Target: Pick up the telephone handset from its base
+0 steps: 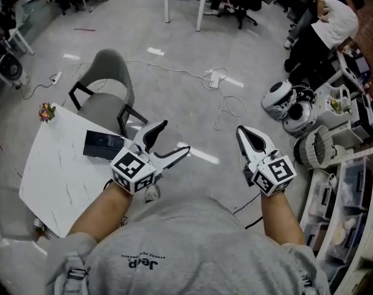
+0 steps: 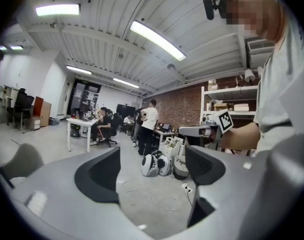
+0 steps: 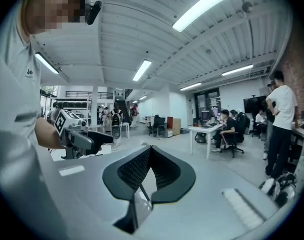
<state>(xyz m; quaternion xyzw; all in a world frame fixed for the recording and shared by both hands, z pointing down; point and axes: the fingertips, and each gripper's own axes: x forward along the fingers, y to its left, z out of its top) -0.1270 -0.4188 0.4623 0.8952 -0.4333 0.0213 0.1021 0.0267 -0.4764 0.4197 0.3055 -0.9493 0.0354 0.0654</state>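
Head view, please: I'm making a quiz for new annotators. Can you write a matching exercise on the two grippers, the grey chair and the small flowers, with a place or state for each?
Things:
1. left gripper
2. right gripper
3. grey chair
4. small flowers

Places or states:
a. jaws together, holding nothing
b. on a corner of the white table
c. jaws apart, nothing between them
d. on the floor, by the table's edge

Pairs: 1-c, 2-a, 3-d, 4-b
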